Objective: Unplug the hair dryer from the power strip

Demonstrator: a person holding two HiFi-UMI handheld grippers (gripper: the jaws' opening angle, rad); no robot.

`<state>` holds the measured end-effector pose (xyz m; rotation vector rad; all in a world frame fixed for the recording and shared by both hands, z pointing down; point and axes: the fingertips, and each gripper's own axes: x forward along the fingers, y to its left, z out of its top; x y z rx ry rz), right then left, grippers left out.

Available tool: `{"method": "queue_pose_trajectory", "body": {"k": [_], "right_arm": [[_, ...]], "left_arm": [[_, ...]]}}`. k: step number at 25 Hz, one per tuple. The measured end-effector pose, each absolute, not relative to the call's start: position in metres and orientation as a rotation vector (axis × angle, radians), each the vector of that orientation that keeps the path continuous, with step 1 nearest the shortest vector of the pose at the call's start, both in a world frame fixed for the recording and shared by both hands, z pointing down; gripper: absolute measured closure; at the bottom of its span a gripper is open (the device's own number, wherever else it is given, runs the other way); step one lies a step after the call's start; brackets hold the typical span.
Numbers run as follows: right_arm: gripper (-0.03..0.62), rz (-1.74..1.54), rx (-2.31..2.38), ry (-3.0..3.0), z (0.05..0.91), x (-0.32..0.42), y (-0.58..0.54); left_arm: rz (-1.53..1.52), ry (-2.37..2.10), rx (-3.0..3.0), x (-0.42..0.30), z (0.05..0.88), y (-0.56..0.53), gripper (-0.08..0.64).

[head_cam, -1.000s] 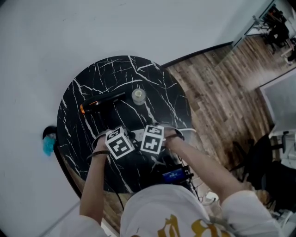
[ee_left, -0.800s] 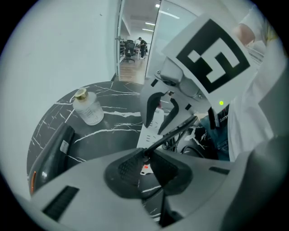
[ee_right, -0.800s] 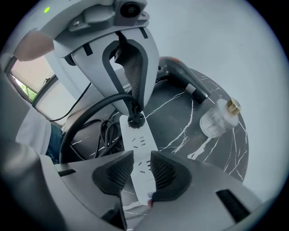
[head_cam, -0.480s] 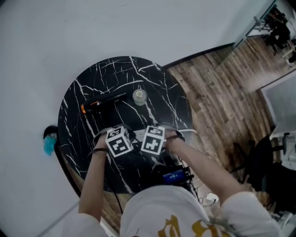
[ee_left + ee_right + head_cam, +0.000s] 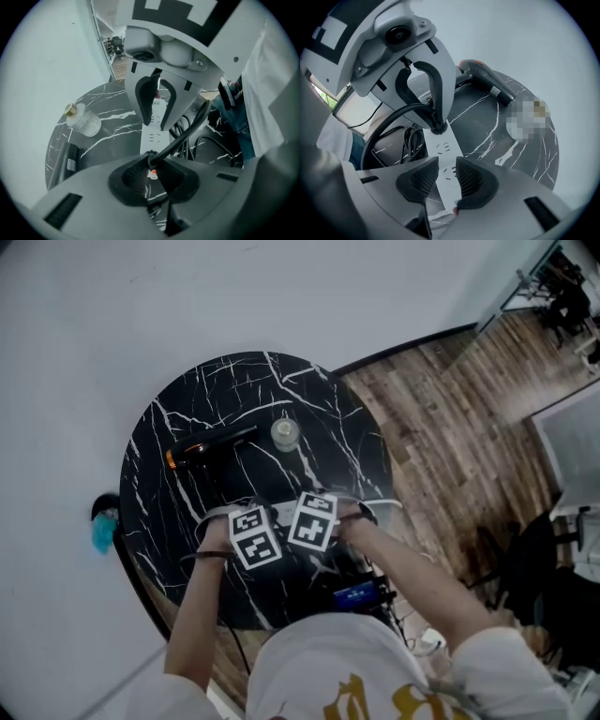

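Note:
A white power strip [image 5: 154, 136] [image 5: 446, 151] lies on the round black marble table [image 5: 309, 399] near its front edge. My left gripper [image 5: 150, 165] [image 5: 436, 124] is shut on the hair dryer's black plug [image 5: 437, 126], at the strip's far end. Its jaws have just been closing with the plug between them. The black cable [image 5: 188, 133] rises from the plug. My right gripper [image 5: 446, 176] [image 5: 153, 123] stands over the strip's other end, its pads gripping the sides. The black and orange hair dryer [image 5: 211, 444] [image 5: 487, 79] lies at the table's far left.
A small clear jar [image 5: 284, 433] [image 5: 83, 121] stands next to the dryer. Coiled black cable [image 5: 396, 136] lies beside the strip near the person. A blue device [image 5: 356, 594] hangs below the table's edge. Wooden floor [image 5: 441, 427] lies to the right and a teal object [image 5: 101, 532] to the left.
The left gripper's marker cube has shifted slightly right, toward the person, and rolled. The right gripper has stayed put on the strip.

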<state>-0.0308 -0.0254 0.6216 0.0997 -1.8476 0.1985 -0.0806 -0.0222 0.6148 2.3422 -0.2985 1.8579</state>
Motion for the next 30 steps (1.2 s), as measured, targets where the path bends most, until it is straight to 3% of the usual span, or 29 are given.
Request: {"method": "queue_pose_trajectory", "body": {"k": [8,15,23,30], "right_arm": [[0.476,0.188,0.105,-1.864,0.623,-0.031,-0.023],[0.477,0.192,0.089,-1.871,0.621,-0.031,-0.023],[0.479,0.202,0.099,-1.879,0.622,-0.032,-0.019],[0.479,0.214,0.107,-1.878,0.621,-0.033,-0.022]], "left_arm": [[1.588,-0.145,2.268,-0.078,0.605,-0.034,0.511],[1.898,-0.282,2.281,-0.080,0.614,-0.016,0.517],[1.614,-0.149,2.251,-0.084,0.604,-0.036,0.512],[1.864,-0.258,2.286,-0.086,0.608,-0.028,0.517]]}}
